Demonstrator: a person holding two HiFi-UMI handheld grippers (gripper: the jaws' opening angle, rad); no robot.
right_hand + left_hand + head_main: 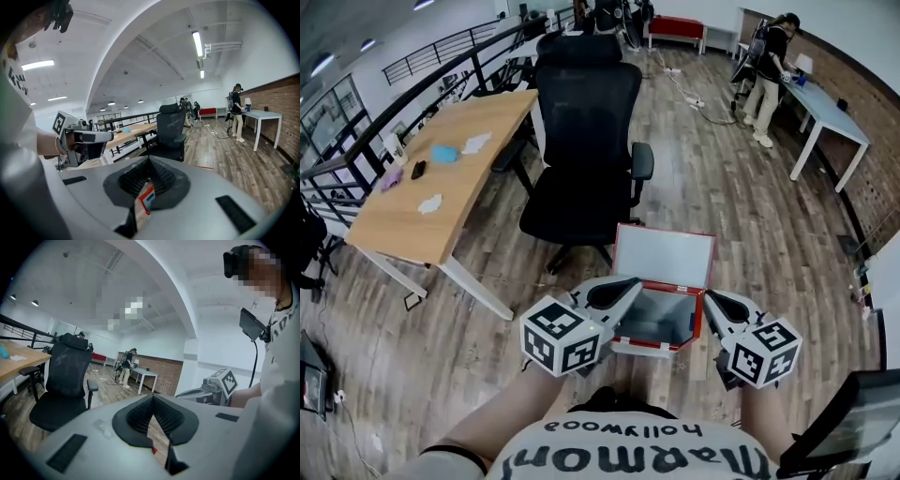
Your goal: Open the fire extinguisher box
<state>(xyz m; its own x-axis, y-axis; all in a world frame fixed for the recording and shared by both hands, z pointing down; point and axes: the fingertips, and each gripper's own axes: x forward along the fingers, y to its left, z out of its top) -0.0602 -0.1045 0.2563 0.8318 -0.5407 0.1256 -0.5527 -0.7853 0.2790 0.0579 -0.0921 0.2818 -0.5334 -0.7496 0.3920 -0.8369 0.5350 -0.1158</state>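
On the floor, fire extinguisher box (671, 317): just in front of the person's knees, between the two tools; rectangular, red rim, smooth pale grey inside.
Lid (664, 257): already up, standing near upright at the far edge; flat grey-white panel with a red border.
Left tool (631, 285): closed, ribbed black pads meet at the tips, grips nothing; smooth grey shell, marker cube at the back.
Right tool (713, 299): closed too, nothing held.
Head view only: the whole box and both tools flanking it, covering its near corners.
Right gripper view only: a red-edged white sliver (146, 199) in the gap below the tips; also the curved white ceiling with strip lights.
Left gripper view: only a red speck in that gap.
Chair (581, 141): black mesh office chair, just behind the lid.
Worktop (441, 178): light wood, white legs, off to the left; small blue (443, 154), black and white items on it.
Floor (722, 206): grey-brown wood planks.
Far right: a person (766, 70) at a white table (825, 112), brick wall behind.
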